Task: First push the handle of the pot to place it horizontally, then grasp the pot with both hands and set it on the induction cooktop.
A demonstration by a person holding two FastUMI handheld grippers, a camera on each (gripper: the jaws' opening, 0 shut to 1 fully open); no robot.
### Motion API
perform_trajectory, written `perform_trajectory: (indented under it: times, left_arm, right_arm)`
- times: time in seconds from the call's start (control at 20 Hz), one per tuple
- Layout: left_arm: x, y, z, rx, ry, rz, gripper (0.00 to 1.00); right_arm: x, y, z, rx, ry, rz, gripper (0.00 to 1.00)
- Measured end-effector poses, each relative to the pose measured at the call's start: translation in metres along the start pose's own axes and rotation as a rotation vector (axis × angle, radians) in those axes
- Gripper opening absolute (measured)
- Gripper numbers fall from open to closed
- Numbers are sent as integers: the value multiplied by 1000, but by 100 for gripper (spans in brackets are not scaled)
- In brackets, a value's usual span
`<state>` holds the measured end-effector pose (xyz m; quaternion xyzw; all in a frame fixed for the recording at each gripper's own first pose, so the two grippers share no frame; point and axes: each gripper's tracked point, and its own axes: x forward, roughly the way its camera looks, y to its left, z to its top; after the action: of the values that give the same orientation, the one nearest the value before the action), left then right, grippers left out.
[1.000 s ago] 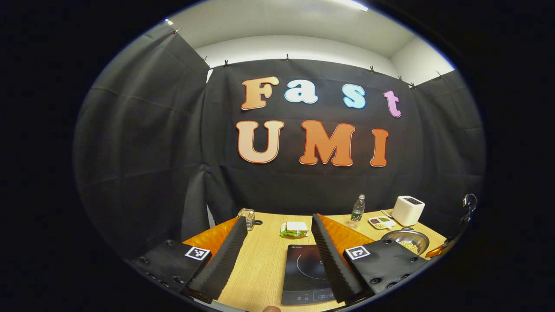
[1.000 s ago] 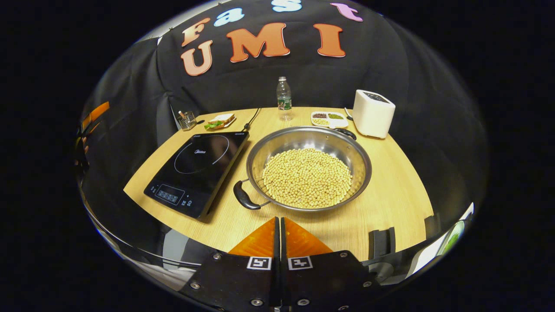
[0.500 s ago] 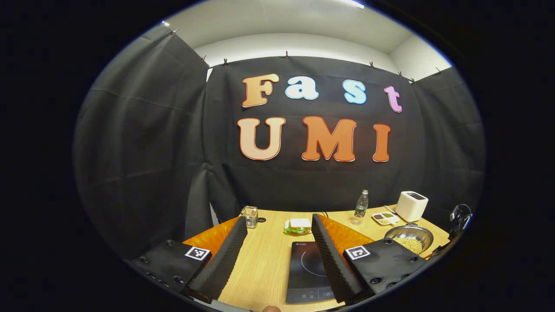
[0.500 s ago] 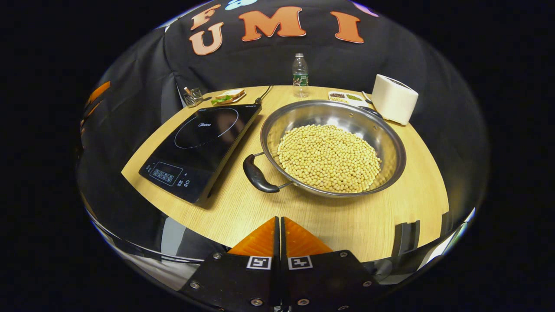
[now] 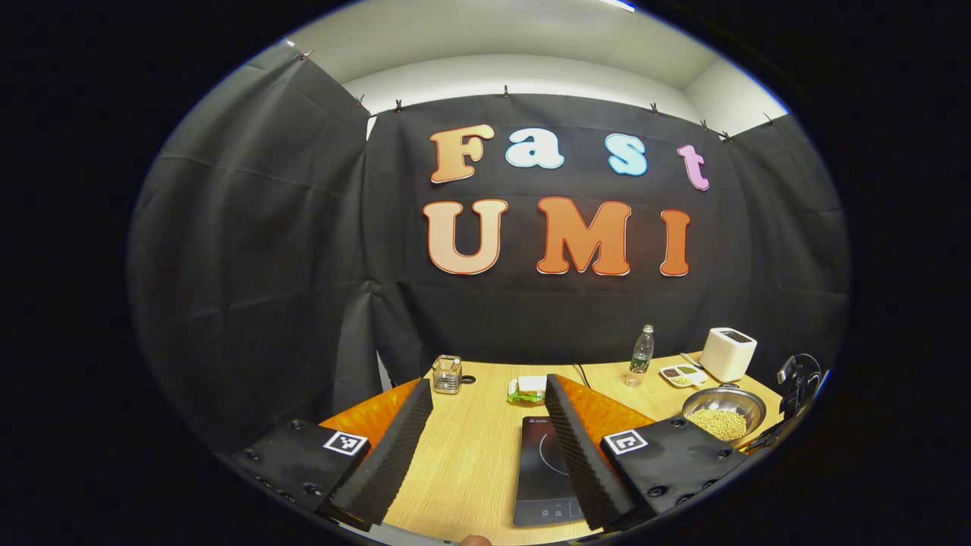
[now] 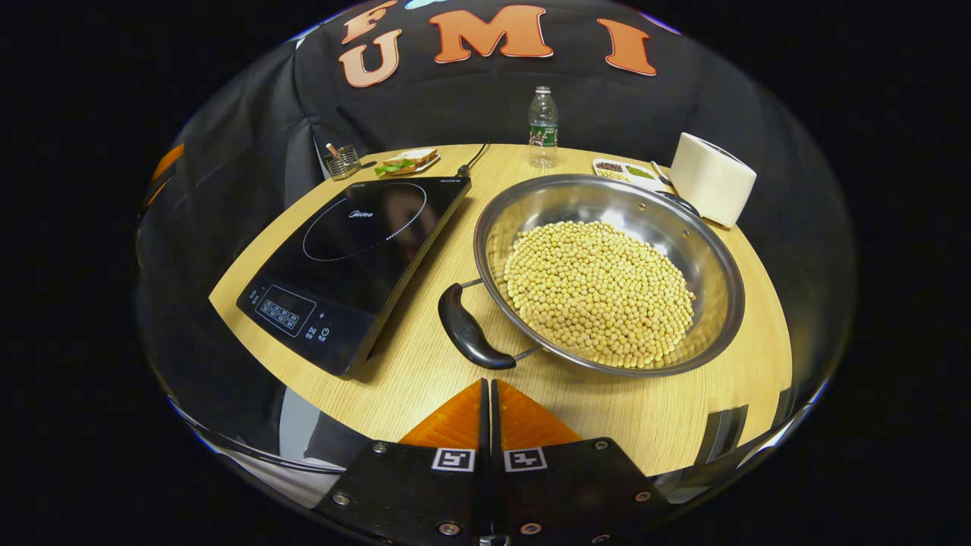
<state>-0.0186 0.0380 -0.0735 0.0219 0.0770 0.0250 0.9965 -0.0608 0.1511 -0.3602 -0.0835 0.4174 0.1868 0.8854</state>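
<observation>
Counter (image 6: 425, 379) carries the bean-filled pot (image 6: 607, 273); right gripper (image 6: 489, 390) fingers pressed together, left gripper (image 5: 485, 440) spread; an abrupt handle (image 6: 470, 337) push risks spilling beans.

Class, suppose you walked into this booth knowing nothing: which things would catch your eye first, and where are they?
The wide steel pot heaped with pale yellow beans dominates the wooden table, its black handle pointing toward the shut right gripper. Beside it on the left lies the flat black induction cooktop. At the far edge stand a clear plastic bottle and a white boxy appliance.
</observation>
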Motion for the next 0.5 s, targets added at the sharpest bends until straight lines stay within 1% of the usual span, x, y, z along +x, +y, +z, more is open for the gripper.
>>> perform_trajectory:
  times: [0.15, 0.5]
  left_arm:
    - [-1, 4, 1, 6, -4, 5, 98]
    - [-3, 9, 7, 15, -22, 5, 98]
  right_arm:
    - [5, 1, 5, -6, 3, -8, 0]
    - [13, 12, 12, 0, 19, 7, 0]
